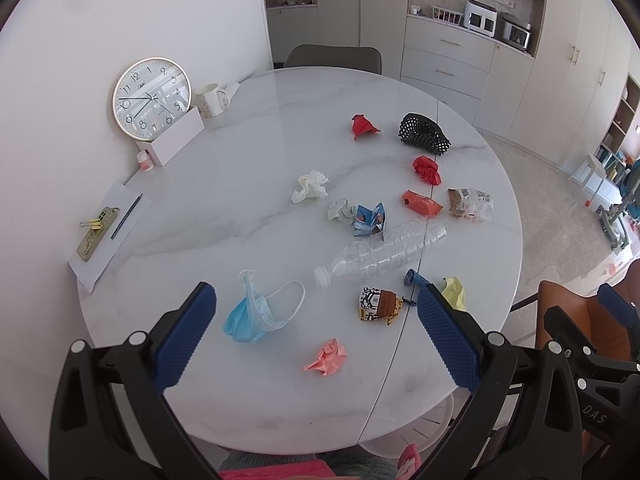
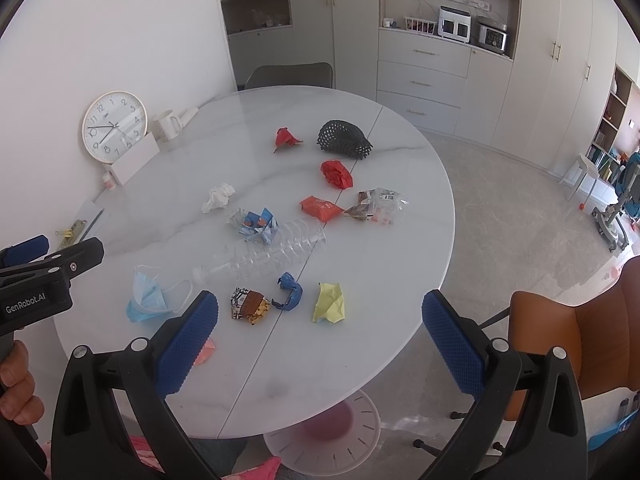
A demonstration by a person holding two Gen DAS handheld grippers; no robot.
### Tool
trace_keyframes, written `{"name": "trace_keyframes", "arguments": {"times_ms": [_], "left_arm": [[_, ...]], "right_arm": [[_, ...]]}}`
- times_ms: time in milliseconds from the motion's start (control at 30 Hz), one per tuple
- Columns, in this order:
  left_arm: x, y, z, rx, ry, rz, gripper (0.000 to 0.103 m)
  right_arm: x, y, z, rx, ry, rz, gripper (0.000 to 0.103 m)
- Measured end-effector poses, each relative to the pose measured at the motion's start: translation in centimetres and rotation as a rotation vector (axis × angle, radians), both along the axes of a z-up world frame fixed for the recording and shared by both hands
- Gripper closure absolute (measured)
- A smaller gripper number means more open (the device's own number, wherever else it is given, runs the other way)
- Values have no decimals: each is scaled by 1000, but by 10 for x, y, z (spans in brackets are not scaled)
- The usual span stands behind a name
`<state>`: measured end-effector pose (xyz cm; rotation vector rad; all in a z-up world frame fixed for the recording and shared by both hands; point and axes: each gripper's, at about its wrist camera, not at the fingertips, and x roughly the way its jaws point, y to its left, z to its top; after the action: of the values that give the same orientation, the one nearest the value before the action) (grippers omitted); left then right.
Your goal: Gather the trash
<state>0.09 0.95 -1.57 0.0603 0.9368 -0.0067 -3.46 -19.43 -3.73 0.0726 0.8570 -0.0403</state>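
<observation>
Left wrist view: my left gripper (image 1: 316, 322) hangs above the near edge of the round table (image 1: 248, 152), jaws spread wide, nothing between them. Trash lies scattered across the middle and near half of the tabletop. Nearest are the blue face mask (image 1: 256, 312), limp cloth with loose ear loops; I'd pinch the bunched body, not a loop. The pink paper wad (image 1: 326, 358) looks feather-light and crushable, so any side should do. The clear plastic bottle (image 1: 380, 250) lies on its side, slick and springy; I judge the neck by the white cap safer than the ribbed belly, which may roll or squirt free. The snack wrapper (image 1: 378, 304) sits just beside the jaw's right finger, crinkly and thin. Farther back lie white tissue (image 1: 310, 186), red paper (image 1: 427, 170) and a black foam net (image 1: 424, 134), soft and easily snagged. Right wrist view: my right gripper (image 2: 320, 324) also stands wide open and empty, over the table's near-right edge. Yellow paper (image 2: 329, 303) and a blue scrap (image 2: 289, 292) lie close ahead, both light; I'd bite into a raised fold. No bin shows in either view.
</observation>
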Motion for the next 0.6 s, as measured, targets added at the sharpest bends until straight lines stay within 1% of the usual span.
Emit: {"name": "trace_keyframes", "arguments": {"times_ms": [433,533,600], "left_arm": [[-2,5,3,-6,-2,16,6],[-3,7,3,-11,-6,16,6],[-3,8,3,-18,-13,6,6]], "right_arm": [[-2,6,0,-18,6,9,2],[-1,9,1,-20,-3,13,2],[-3,10,2,-7,-25,10,2]]}}
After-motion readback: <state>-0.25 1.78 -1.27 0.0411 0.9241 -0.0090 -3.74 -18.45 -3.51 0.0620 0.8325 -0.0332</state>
